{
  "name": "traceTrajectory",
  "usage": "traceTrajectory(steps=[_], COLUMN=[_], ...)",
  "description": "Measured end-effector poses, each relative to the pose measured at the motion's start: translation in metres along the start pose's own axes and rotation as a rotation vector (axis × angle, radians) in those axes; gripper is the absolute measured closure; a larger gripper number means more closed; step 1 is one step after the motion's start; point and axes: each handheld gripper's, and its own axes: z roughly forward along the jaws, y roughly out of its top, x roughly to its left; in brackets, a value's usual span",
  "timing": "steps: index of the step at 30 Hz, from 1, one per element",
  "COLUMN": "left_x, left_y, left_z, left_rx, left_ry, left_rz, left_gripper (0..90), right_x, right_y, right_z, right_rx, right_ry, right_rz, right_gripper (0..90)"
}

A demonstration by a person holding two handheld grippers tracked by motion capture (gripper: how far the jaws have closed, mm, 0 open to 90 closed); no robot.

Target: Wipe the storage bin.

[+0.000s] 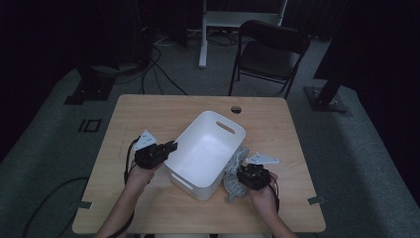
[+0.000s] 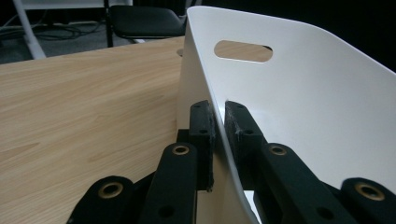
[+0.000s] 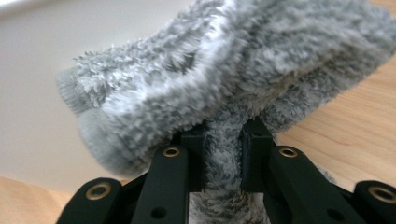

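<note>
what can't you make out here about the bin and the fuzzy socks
- White bin: its near inside floor in the high view, hidden by its own front wall.
- Grey fuzzy socks: how many there are; in the high view the bin and the right gripper cover part of them.
- Left gripper: its body, cut off by the bottom edge of the left gripper view.
</note>
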Motion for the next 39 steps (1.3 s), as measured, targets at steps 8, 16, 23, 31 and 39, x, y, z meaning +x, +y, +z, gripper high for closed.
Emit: traceTrajectory(steps=[8, 16, 23, 31, 39], left_x=[-0.001, -0.002, -0.003, -0.003, -0.003], left_y=[0.001, 0.0, 0.0, 0.0, 0.0], left_z=[0.0, 0.0, 0.0, -0.001, -0.001], left_rx=[0.008, 0.006, 0.007, 0.009, 0.004], left_ry=[0.011, 0.016, 0.027, 0.029, 0.029], left_rz=[0.004, -0.004, 0.001, 0.001, -0.012], left_gripper=[81.7, 81.7, 81.7, 81.6, 81.6], right_x=[0.0, -0.001, 0.002, 0.012, 0.017], right_y=[-0.014, -0.015, -0.017, -0.008, -0.013], right_z=[0.015, 0.019, 0.022, 0.005, 0.007], right_rx=[0.047, 0.067, 0.089, 0.032, 0.035], right_ry=[0.013, 0.022, 0.029, 0.072, 0.082], right_rz=[0.027, 0.031, 0.04, 0.032, 0.013], right_gripper=[76.2, 76.3, 76.4, 76.3, 76.4])
